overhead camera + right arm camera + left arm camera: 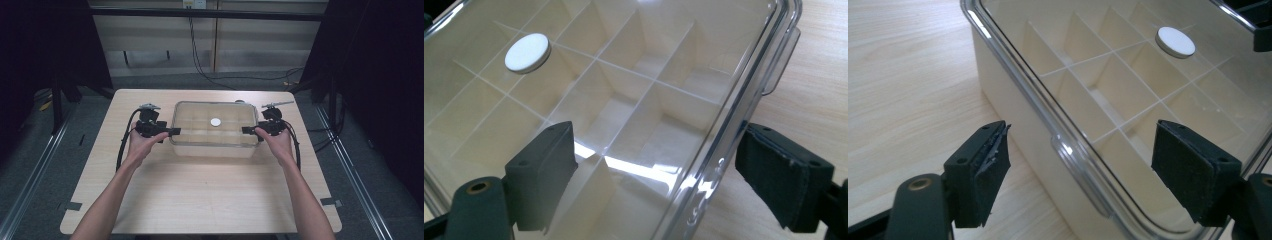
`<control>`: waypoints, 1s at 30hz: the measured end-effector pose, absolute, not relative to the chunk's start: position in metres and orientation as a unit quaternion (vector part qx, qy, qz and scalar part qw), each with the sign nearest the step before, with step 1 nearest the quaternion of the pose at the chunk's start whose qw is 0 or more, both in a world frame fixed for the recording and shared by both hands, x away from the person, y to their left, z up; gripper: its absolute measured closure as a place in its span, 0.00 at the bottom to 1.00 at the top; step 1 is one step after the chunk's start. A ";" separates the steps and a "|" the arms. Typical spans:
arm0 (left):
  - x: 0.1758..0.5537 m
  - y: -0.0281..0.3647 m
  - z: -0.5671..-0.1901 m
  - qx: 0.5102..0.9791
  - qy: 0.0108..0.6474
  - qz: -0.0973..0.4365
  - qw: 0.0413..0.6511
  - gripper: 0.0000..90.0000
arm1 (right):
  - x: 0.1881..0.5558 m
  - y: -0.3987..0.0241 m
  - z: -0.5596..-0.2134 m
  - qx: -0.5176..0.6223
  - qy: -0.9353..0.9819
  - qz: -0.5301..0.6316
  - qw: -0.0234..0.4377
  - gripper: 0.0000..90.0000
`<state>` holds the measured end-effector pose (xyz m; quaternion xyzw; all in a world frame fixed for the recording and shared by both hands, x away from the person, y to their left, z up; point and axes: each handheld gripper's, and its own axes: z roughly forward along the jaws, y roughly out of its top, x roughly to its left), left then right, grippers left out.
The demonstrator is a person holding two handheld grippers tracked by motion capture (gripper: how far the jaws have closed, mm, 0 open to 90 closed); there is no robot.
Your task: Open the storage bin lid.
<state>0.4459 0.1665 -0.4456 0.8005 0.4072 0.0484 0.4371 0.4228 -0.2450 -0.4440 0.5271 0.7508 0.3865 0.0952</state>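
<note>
You are working at a clear plastic box with a shut lid and inner dividers, sitting toward the far middle of the table, with a small white disc resting on top of the lid. Your left gripper is standing open at the box's left end, one jaw outside the wall and one over the lid, the rim and its side latch running between them without either pad pressing on anything. Your right gripper is likewise open, straddling the right rim, with nothing gripped. If you are going for the latches, you are probably best off keeping both hands level and lining each pad up squarely with the latch tab before closing, so the box is not skidding sideways and the disc is not sliding off. You are having plenty of bare table on the near side, less room toward the far edge.
</note>
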 end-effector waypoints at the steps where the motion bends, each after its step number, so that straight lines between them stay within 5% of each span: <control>1: 0.445 0.164 -0.445 0.806 0.401 0.053 0.432 0.25 | 0.424 -0.245 -0.445 0.526 0.750 0.390 0.093 0.18; 22: 0.454 0.145 -0.449 0.813 0.404 0.033 0.419 0.18 | 0.433 -0.233 -0.449 0.541 0.745 0.381 0.087 0.08; 30: 0.450 0.148 -0.446 0.804 0.404 0.056 0.434 0.27 | 0.429 -0.232 -0.449 0.540 0.737 0.391 0.110 0.08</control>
